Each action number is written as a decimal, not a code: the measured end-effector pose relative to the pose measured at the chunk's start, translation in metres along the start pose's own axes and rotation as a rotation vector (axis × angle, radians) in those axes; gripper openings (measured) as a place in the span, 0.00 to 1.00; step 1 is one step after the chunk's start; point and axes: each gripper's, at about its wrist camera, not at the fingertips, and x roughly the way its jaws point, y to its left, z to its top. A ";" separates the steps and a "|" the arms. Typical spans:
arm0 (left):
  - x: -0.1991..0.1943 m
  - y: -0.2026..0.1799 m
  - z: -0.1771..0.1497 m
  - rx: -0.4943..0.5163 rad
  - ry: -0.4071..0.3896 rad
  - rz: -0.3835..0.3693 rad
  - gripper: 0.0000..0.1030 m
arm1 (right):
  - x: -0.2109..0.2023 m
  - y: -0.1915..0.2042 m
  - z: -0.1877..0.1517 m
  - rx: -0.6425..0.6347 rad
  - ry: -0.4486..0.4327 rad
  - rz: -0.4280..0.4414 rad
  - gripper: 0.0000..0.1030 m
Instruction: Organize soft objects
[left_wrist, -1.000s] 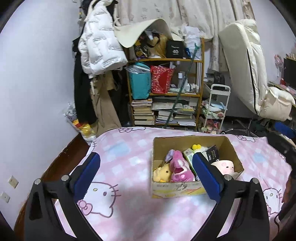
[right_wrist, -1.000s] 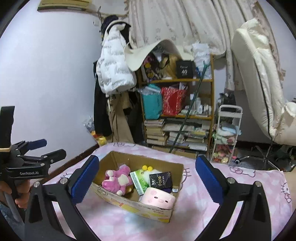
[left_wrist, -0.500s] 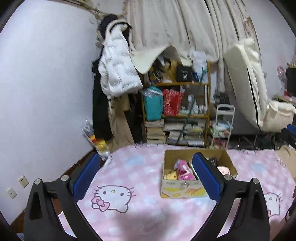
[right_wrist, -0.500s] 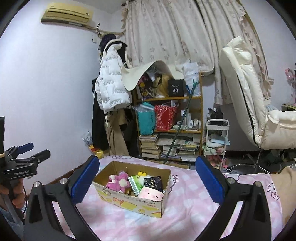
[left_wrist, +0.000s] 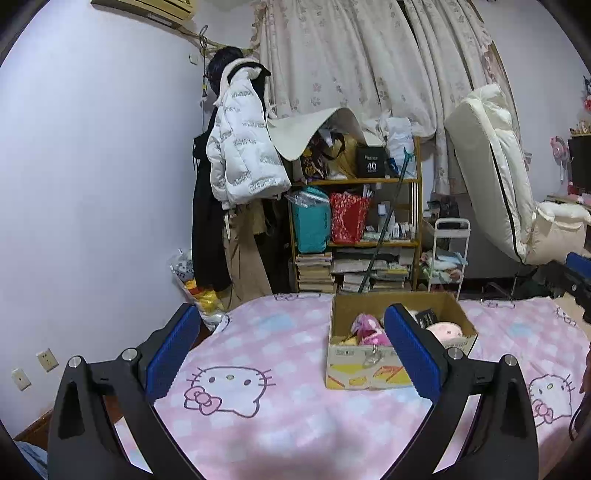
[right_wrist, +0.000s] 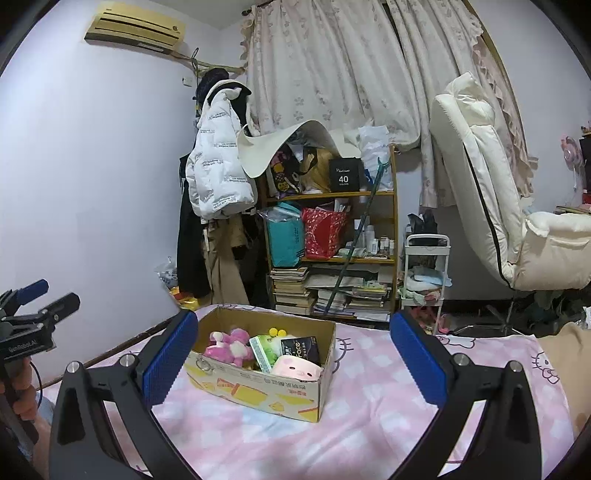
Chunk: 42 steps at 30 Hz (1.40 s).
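The box (right_wrist: 258, 373) of soft toys sits on the bed at lower centre of the right view, long axis running lower right, ahead of the right gripper (right_wrist: 295, 362) and right of the left gripper (left_wrist: 291, 350), both wide open, empty.

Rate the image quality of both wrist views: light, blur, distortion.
Left wrist view: even indoor light, sharp, strong fisheye bending of the wall and curtains; the cardboard box is partly hidden by the left gripper. Right wrist view: same soft light, no glare, black corner vignette; box contents read clearly between the right gripper fingers.
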 end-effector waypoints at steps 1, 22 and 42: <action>0.003 -0.001 -0.002 0.002 0.011 -0.002 0.96 | 0.000 -0.001 -0.001 0.006 0.002 0.002 1.00; 0.020 -0.020 -0.032 0.066 0.097 -0.036 0.96 | 0.018 -0.007 -0.026 -0.008 0.032 -0.005 1.00; 0.020 -0.026 -0.037 0.086 0.101 -0.037 0.96 | 0.024 -0.012 -0.032 0.010 0.054 0.005 1.00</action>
